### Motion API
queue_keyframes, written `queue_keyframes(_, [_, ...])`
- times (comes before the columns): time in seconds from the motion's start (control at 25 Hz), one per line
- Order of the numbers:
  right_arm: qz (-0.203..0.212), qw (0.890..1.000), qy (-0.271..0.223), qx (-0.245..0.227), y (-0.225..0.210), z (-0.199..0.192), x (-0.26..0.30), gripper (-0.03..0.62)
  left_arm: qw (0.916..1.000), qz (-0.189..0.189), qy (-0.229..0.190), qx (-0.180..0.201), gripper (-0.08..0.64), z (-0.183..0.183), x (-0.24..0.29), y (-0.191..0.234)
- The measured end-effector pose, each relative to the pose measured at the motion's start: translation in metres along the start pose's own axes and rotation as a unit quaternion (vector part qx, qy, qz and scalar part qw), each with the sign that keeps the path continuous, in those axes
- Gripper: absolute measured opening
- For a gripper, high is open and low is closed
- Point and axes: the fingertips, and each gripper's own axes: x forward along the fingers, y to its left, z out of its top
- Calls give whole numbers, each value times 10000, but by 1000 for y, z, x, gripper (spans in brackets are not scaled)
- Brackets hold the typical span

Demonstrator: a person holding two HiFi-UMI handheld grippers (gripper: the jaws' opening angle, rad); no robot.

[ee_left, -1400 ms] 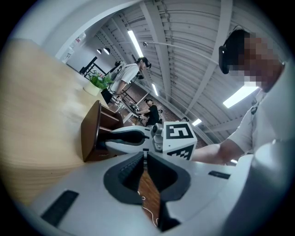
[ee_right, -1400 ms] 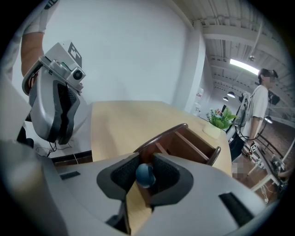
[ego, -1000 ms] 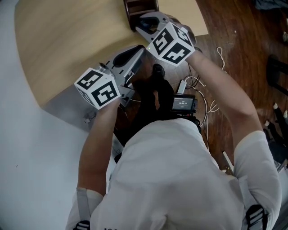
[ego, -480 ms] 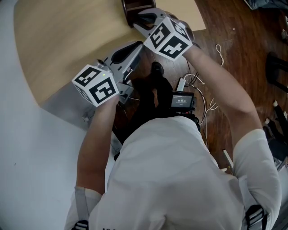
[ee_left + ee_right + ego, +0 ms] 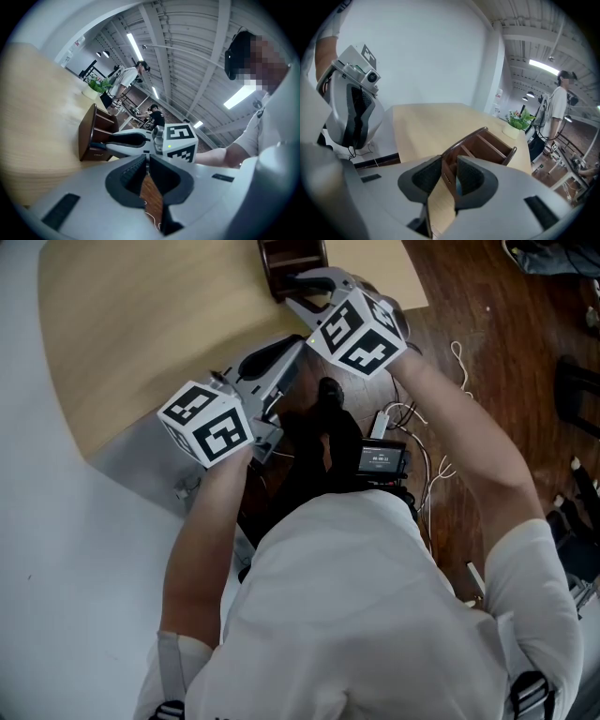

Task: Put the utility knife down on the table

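Note:
No utility knife shows clearly in any view. A brown wooden organizer (image 5: 292, 257) stands on the light wooden table (image 5: 150, 324) near its front edge. In the left gripper view a bluish item (image 5: 101, 146) lies in the organizer's (image 5: 91, 131) lower slot; I cannot tell what it is. My right gripper (image 5: 295, 292) points at the organizer (image 5: 487, 140), jaws a narrow gap apart with nothing between them (image 5: 449, 171). My left gripper (image 5: 289, 345) hovers over the table's edge, to the left of the right one, jaws shut on nothing (image 5: 145, 164).
Below the table edge is dark wooden floor with white cables (image 5: 441, 460) and a small device with a lit screen (image 5: 382, 457). A potted plant (image 5: 513, 125) sits at the table's far end. People stand in the background (image 5: 560, 101).
Both grippers shifted slightly, down and right in the head view, over the last half second. Nothing was taken hold of or let go.

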Motion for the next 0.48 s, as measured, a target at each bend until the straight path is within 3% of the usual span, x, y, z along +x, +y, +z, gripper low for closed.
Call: queue_keyframes(0.48, [-167,9995,29,261,-9,0,-27,77,9999,137,-8,-84,3,4,-4,-1])
